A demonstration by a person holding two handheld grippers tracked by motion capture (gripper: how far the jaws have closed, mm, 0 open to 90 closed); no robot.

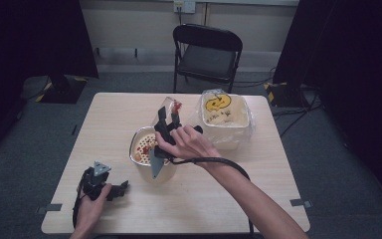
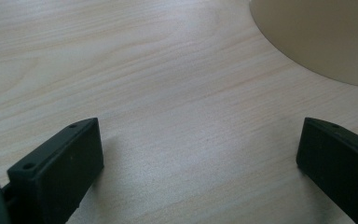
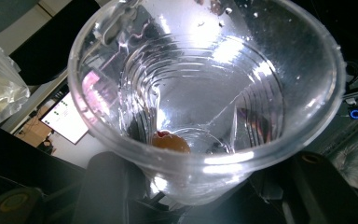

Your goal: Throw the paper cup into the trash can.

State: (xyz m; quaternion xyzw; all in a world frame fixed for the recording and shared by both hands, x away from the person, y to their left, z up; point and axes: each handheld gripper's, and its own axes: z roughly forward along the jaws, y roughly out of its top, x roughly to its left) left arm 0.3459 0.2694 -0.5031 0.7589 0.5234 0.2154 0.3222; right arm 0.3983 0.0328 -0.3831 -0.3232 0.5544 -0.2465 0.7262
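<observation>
Containers are being counted at three on the bench (image 1: 109,129): one clear plastic cup (image 1: 168,110), one pale bowl (image 1: 140,149) and one larger white tub (image 1: 225,122) wrapped in clear film. Tongs are being counted at two, one pair in each hand.

The cup is being held tilted above the bowl by the right tongs (image 1: 169,122), whose jaws are clamped on its wall near the rim. In the right gripper view the cup (image 3: 205,93) is being looked into from its mouth; one small round orange-red piece (image 3: 170,141) is lying inside it at the bottom, and droplets are clinging to the wall.

The bowl is sitting near the middle of the bench, just beside the tub, and small reddish and pale bits are lying in it; what they are cannot be told. A yellow round shape is being shown under the tub's film, along with pale contents.

The left tongs (image 1: 122,188) are being rested on the bench near its front left corner, well apart from the cup. In the left gripper view its jaws are standing wide apart over bare wood, with nothing between them, and the bowl's pale curved wall (image 2: 321,42) is being shown at the upper right.
</observation>
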